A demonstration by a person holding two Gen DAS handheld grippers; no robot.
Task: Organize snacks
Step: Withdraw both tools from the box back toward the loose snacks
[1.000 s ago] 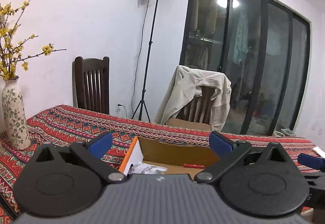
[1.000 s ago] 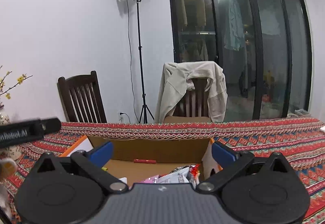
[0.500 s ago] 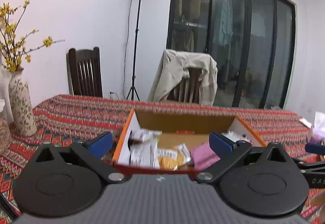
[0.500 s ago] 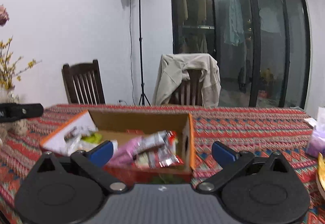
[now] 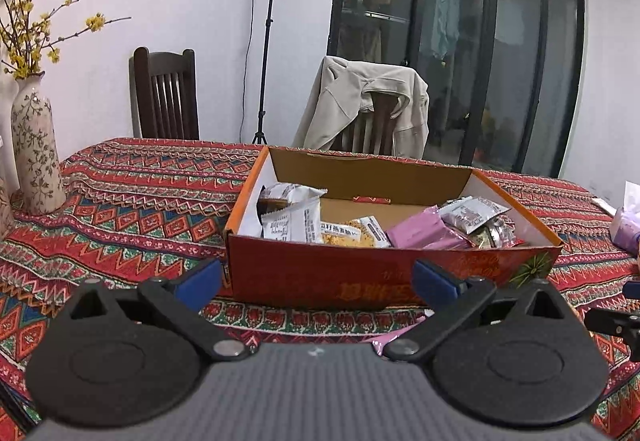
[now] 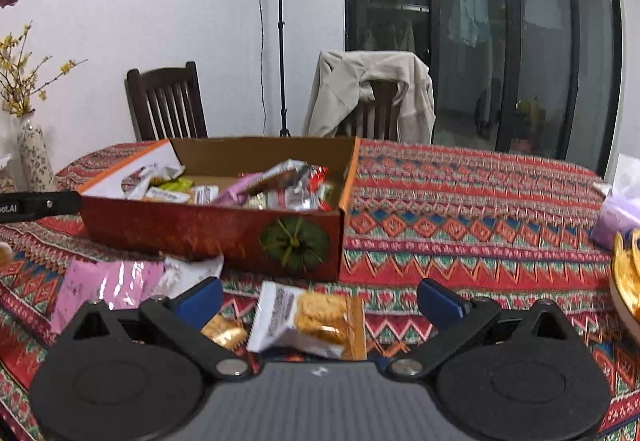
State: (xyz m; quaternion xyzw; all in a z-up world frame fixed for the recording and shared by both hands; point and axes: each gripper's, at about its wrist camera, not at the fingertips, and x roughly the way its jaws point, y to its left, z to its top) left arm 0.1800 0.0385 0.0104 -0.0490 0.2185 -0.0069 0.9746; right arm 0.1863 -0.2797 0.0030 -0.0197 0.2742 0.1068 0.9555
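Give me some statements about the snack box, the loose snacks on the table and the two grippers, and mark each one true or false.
1. The cardboard box already holds several snack packets. True.
2. The right gripper is shut on a packet. False: it is open and holds nothing.
3. A white and orange snack packet lies on the tablecloth in front of the box. True.
4. The left gripper is open. True.
5. The pink packet outside the box lies to the right of it. False: it lies before its left part.

The left gripper hovers level with its jaws spread wide, gripping nothing. The right gripper hovers likewise, jaws wide and empty.
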